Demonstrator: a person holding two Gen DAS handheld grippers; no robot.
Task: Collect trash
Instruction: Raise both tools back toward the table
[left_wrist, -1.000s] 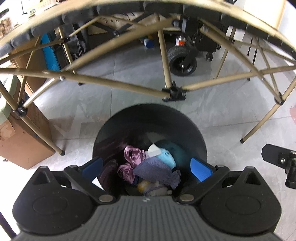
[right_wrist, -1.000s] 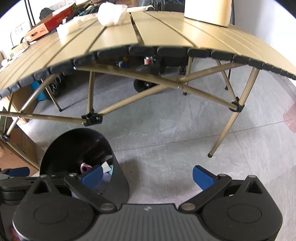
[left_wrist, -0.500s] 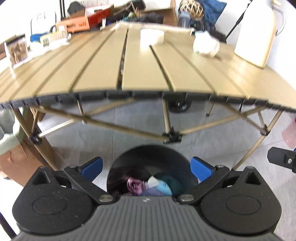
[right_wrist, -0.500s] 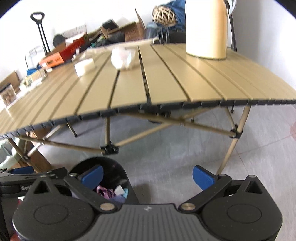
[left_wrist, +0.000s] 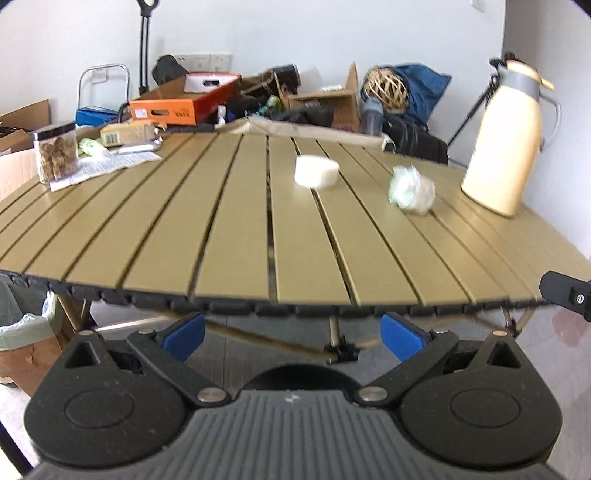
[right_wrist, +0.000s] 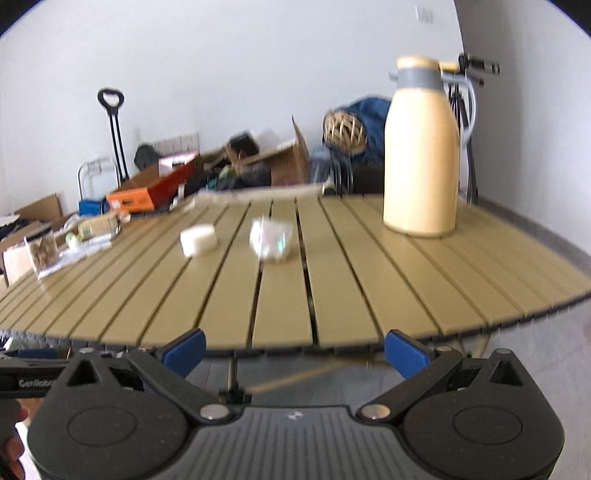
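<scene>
While the left gripper (left_wrist: 291, 338) waits spread and empty at the table (left_wrist: 236, 236) edge, the white puck (left_wrist: 317, 175) and crumpled wad (left_wrist: 412, 189) sit far off — the right gripper (right_wrist: 295, 352), spread too, faces the wad (right_wrist: 271, 240) — next comes a reach

Table (left_wrist: 236, 236): near and centre slats bare. Obstacles: white puck (left_wrist: 316, 174) centre, crumpled wad (left_wrist: 412, 189) right of centre, jug (left_wrist: 504, 142) far right, jar (left_wrist: 57, 151) upper left.

We read only "GenRobot", cut off, on the left gripper's body (right_wrist: 29, 382), left of the right jaws.
</scene>
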